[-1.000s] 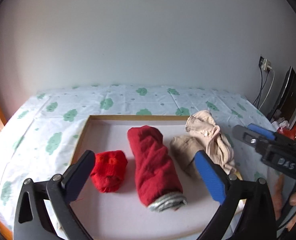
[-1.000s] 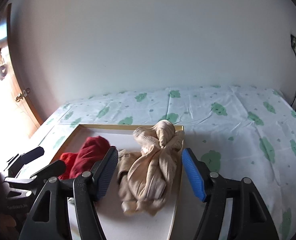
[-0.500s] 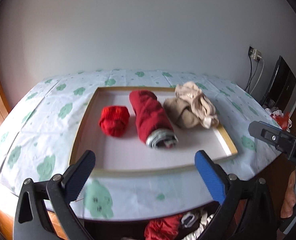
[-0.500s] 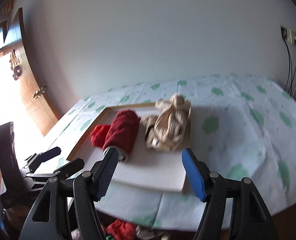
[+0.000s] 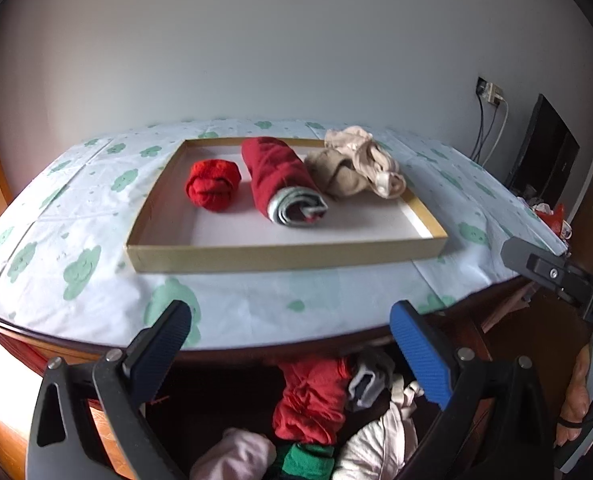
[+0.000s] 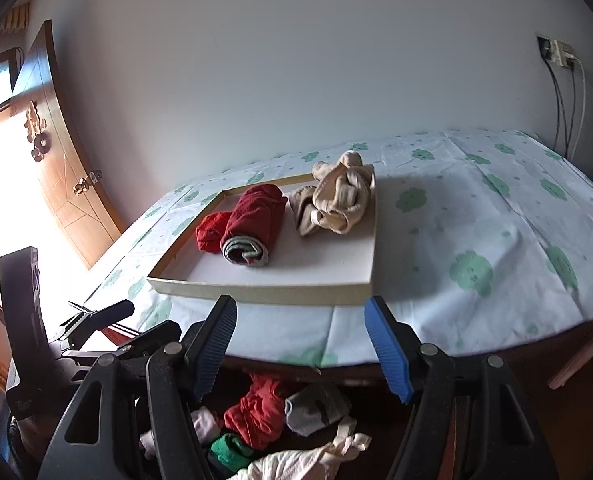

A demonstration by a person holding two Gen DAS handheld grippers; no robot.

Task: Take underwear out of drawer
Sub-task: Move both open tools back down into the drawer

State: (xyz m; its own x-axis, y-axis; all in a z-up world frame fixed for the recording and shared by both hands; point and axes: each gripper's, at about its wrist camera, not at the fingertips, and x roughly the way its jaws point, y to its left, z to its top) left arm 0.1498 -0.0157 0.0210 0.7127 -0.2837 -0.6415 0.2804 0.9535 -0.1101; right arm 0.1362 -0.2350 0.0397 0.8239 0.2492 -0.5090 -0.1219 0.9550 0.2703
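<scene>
Underwear, a jumble of crumpled red (image 5: 312,404), grey, green and cream cotton pieces (image 6: 312,460), lies in the open dark wooden drawer (image 5: 216,408) below the tabletop edge. Both tongs hang over it, released and empty: the left gripper (image 5: 292,354) and the right gripper (image 6: 300,346) each grasp nothing. I judge this the reach for another piece; next, one gripper must drop into the drawer and pinch a single garment. Left to right in the shallow gold-rimmed cardboard tray (image 5: 280,258) on the cloud-print tablecloth (image 5: 76,216) sit a red ball, a dark red roll (image 5: 280,176) and a beige bundle (image 5: 356,168). The overhanging table edge crowds the way down.
</scene>
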